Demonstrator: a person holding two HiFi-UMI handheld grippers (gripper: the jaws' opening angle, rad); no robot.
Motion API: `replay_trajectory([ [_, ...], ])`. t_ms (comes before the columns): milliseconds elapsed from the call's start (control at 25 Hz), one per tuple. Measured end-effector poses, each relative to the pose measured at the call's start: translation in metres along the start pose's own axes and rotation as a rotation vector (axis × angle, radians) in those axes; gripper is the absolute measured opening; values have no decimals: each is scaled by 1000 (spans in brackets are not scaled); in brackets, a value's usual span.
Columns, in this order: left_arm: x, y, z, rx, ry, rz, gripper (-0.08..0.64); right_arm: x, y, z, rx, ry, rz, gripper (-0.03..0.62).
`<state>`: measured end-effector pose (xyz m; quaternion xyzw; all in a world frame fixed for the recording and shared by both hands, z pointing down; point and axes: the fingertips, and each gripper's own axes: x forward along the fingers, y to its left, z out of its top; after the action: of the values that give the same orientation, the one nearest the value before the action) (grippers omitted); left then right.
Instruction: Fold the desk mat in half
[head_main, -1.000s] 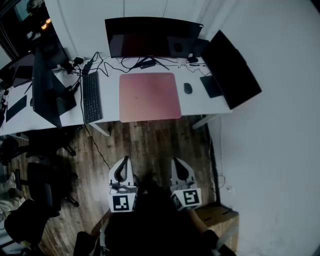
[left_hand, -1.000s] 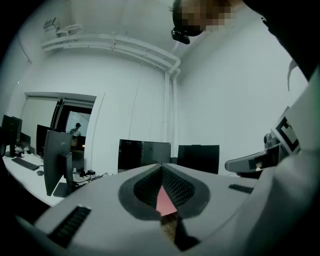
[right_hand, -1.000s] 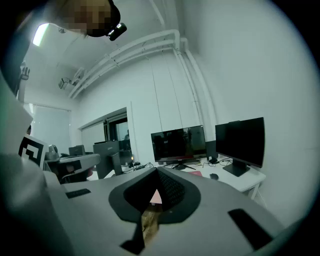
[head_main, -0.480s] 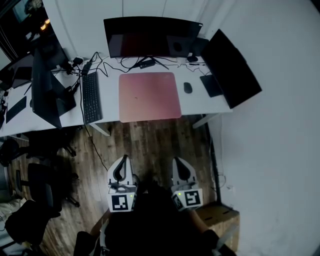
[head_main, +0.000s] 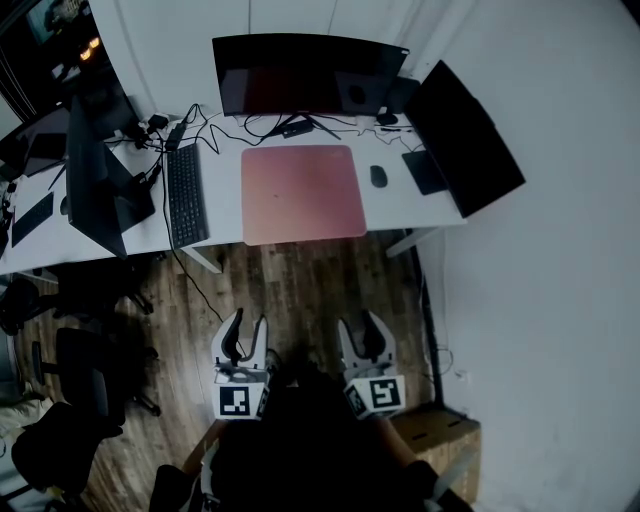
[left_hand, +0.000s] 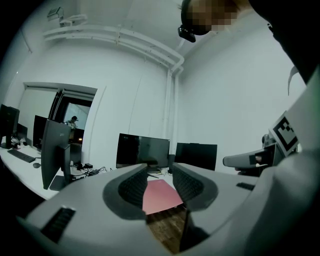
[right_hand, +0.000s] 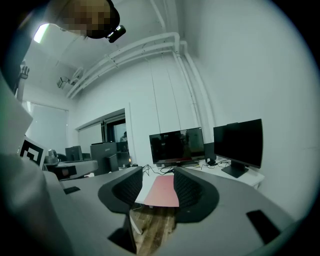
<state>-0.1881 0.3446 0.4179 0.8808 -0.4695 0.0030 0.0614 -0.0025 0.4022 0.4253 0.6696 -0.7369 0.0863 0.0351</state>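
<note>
The pink desk mat (head_main: 303, 193) lies flat on the white desk (head_main: 225, 215), in front of the curved monitor. Both grippers hang over the wooden floor, well short of the desk and level with each other. My left gripper (head_main: 247, 322) is open; its jaws have just been opening and nothing is between them. My right gripper (head_main: 360, 322) is open too, its jaws also just opened and empty. The left gripper view shows the mat (left_hand: 161, 195) far off through the jaw gap (left_hand: 160, 172). The right gripper view likewise frames the mat (right_hand: 162, 191) between its jaws (right_hand: 157, 172).
A curved monitor (head_main: 308, 75) stands behind the mat, a second monitor (head_main: 462, 135) at the desk's right end. A keyboard (head_main: 185, 195) lies left of the mat, a mouse (head_main: 378, 176) right of it. Office chairs (head_main: 70, 400) stand at the left, a cardboard box (head_main: 435, 430) by the right wall.
Both grippers' jaws went from shut to open. The hands stayed in about the same place over the floor.
</note>
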Motion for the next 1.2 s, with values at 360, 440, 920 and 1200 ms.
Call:
replay_trajectory([
  [360,-10,25,-7,29,14,-31,140,6,28,-7,0,-1,-33,176],
  [440,-13,32,-11,24,26,-41,140,9,35,-9,9,6,-42,176],
  [920,27,43,-14,26,31,-28,140,48,14,-9,1,11,-42,176],
  [1200,97,38,-16,73,64,12,140,118,-33,2,7,53,38,176],
])
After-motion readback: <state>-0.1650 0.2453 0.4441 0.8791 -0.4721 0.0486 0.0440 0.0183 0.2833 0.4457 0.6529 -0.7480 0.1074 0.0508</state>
